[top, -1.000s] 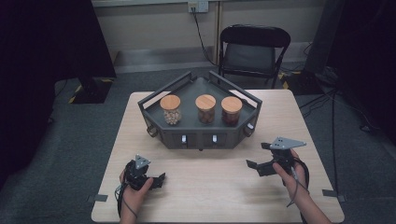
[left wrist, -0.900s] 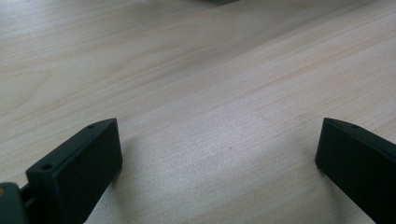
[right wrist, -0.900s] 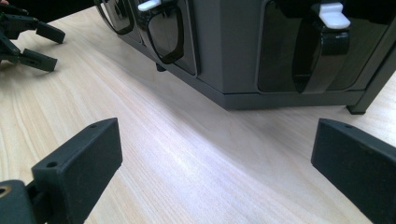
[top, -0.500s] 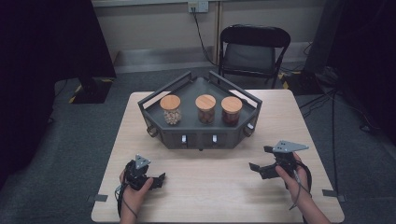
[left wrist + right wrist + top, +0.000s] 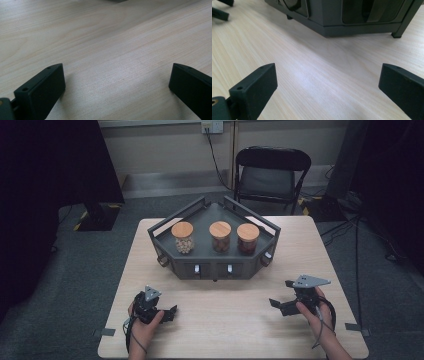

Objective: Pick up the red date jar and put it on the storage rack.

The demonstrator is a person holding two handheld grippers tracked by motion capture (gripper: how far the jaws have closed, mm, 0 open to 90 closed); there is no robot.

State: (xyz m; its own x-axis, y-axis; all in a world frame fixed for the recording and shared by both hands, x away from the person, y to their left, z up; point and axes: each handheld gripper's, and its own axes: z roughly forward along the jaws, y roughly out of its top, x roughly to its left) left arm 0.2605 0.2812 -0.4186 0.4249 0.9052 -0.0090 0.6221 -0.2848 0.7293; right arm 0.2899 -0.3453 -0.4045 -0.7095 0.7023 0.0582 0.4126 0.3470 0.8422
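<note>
Jars (image 5: 220, 235), three with wooden lids, stand in a dark rack (image 5: 165, 245) mid-desk (image 5: 300, 245). I hold left claw (image 5: 170, 312) and right claw (image 5: 278, 305) spread, empty, well short of it.

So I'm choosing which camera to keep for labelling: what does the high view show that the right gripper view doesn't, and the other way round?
High view alone: three cork-lidded jars on the rack's top, a chair, both hands, and the right hand-held gripper from outside. Right gripper view alone: the rack's underside edge and foot close up, and its own jaws spread wide over bare wood. Both share the table, the dark rack and the left hand-held gripper, open.
</note>
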